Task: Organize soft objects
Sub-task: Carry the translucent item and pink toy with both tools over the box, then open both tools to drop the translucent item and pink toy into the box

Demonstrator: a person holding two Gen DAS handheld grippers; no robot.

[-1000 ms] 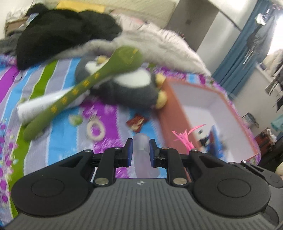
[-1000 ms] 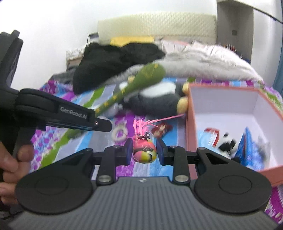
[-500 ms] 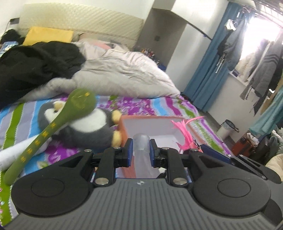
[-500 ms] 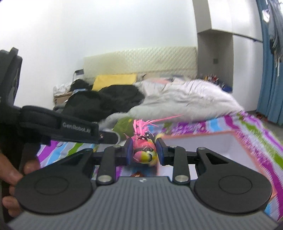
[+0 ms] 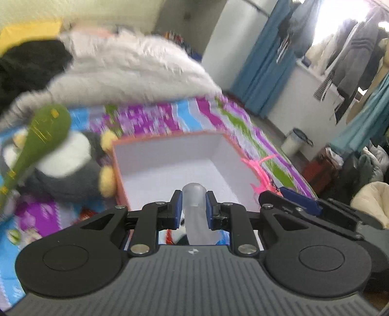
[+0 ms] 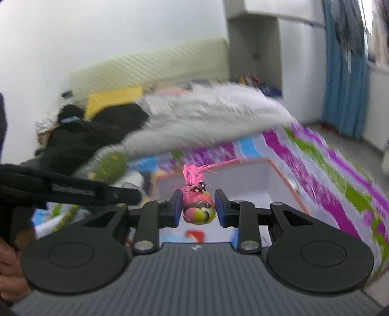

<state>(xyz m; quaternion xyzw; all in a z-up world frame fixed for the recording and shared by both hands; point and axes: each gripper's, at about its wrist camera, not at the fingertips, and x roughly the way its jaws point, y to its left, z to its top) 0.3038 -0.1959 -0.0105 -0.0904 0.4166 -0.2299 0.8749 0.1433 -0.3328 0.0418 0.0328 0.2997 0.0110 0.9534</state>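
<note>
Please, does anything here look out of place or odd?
Mostly no. One thing: the long green plush lies tilted across the penguin plush beside the orange box, not inside it. Both grippers hold small toys over the box.

Bright daylight throughout, blown out to white glare at the window (image 5: 340, 21) upper right of the left view. Heavy motion smear across bedspread (image 5: 218, 116), duvet (image 6: 206, 114) and plush (image 5: 70, 167); sharp only on the near grippers (image 5: 193, 209) (image 6: 198, 209). Soft, faint shadows inside the box (image 5: 170, 155). Strong fisheye bending at the edges, walls and curtain (image 6: 345, 85) curving
</note>
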